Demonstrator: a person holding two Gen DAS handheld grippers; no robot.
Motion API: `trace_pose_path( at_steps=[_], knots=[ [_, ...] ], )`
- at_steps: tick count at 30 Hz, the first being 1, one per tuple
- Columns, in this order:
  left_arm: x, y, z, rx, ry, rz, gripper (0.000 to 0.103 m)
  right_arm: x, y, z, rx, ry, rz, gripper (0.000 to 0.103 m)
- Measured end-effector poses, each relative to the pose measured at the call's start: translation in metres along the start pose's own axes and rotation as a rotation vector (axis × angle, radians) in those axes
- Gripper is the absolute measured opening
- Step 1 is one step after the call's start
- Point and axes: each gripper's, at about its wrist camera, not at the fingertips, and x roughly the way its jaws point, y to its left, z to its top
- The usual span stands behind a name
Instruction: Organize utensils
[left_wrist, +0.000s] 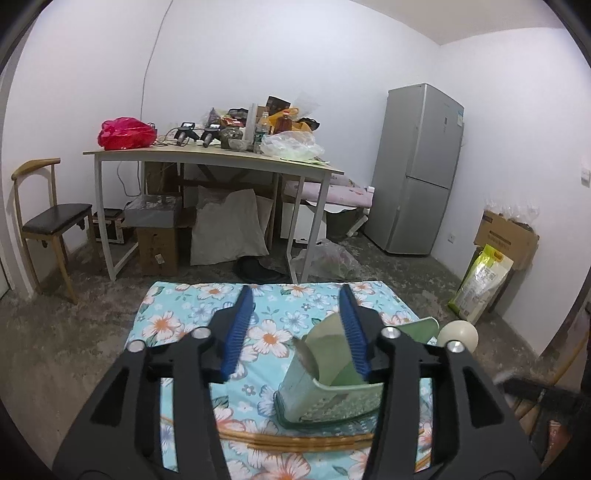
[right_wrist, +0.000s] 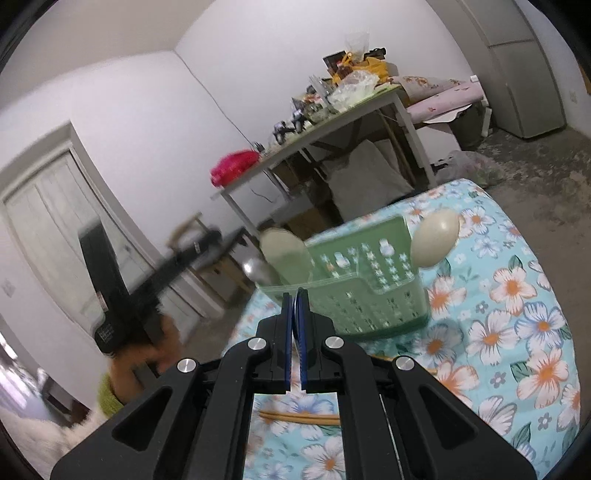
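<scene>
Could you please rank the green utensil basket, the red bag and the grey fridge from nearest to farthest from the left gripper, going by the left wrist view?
1. Green utensil basket: on the floral cloth, beside the left gripper's right finger.
2. Red bag: on the far table, left end.
3. Grey fridge: right corner; too close to the bag to call.

You are in a lived-in room of a home, used for storage as much as for living. A tall silver fridge (left_wrist: 417, 170) stands in the corner on a rough, bare floor (left_wrist: 402, 266). A cluttered counter (left_wrist: 207, 157) against the white wall holds bottles and bags, with boxes and sacks beneath. A wooden chair (left_wrist: 44, 221) sits beside it, and a floral cloth (left_wrist: 192, 317) covers the near surface.
</scene>
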Motion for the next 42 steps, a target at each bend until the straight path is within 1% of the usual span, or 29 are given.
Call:
trace_pose_path(
  at_steps=[3,7,9,10,12,15,18,21,23,24,26,27,29,31,34,35,38,42],
  knots=[
    [-0.012,0.008,-0.007,-0.028,0.014,0.005,0.059,-0.012,-0.003,0.018,0.017,-0.031,0.051,0.003],
    [-0.025,0.019,-0.024,-0.07,0.059,0.001,0.068,-0.027,-0.005,0.047,0.033,-0.091,0.141,0.003],
    [-0.033,0.022,-0.033,-0.081,0.075,0.001,0.075,-0.03,-0.008,0.062,0.049,-0.114,0.195,0.003],
    [-0.037,0.024,-0.038,-0.085,0.08,0.001,0.076,-0.029,-0.008,0.066,0.053,-0.121,0.207,0.003],
    [-0.045,0.026,-0.045,-0.091,0.085,0.0,0.083,-0.027,-0.011,0.078,0.055,-0.136,0.222,0.003],
    [-0.056,0.029,-0.057,-0.096,0.092,0.01,0.087,-0.012,-0.018,0.092,0.07,-0.139,0.224,0.003],
    [-0.063,0.03,-0.068,-0.091,0.105,0.026,0.09,0.01,-0.027,0.098,0.071,-0.117,0.181,0.003],
    [-0.066,0.028,-0.076,-0.083,0.114,0.036,0.091,0.034,-0.036,0.097,0.082,-0.08,0.145,0.003],
    [-0.067,0.029,-0.08,-0.086,0.115,0.036,0.092,0.052,-0.043,0.094,0.094,-0.048,0.142,0.004],
    [-0.068,0.028,-0.081,-0.088,0.116,0.036,0.093,0.059,-0.046,0.093,0.093,-0.035,0.124,0.004],
    [-0.068,0.029,-0.084,-0.092,0.122,0.038,0.093,0.076,-0.053,0.089,0.075,0.007,0.06,0.006],
    [-0.068,0.029,-0.084,-0.092,0.125,0.039,0.094,0.085,-0.058,0.087,0.079,0.038,0.014,0.007],
    [-0.067,0.028,-0.086,-0.091,0.129,0.041,0.094,0.09,-0.06,0.085,0.065,0.052,-0.04,0.009],
    [-0.068,0.028,-0.087,-0.093,0.127,0.043,0.094,0.085,-0.057,0.085,0.019,0.026,-0.112,0.01],
    [-0.067,0.029,-0.088,-0.105,0.128,0.044,0.094,0.073,-0.049,0.089,-0.037,-0.022,-0.158,0.023],
    [-0.066,0.03,-0.087,-0.109,0.128,0.044,0.094,0.069,-0.048,0.09,-0.045,-0.036,-0.167,0.029],
    [-0.066,0.031,-0.087,-0.121,0.128,0.046,0.094,0.054,-0.042,0.096,-0.078,-0.088,-0.198,0.031],
    [-0.064,0.033,-0.086,-0.137,0.131,0.047,0.094,0.037,-0.038,0.098,-0.086,-0.135,-0.208,0.032]
  ],
)
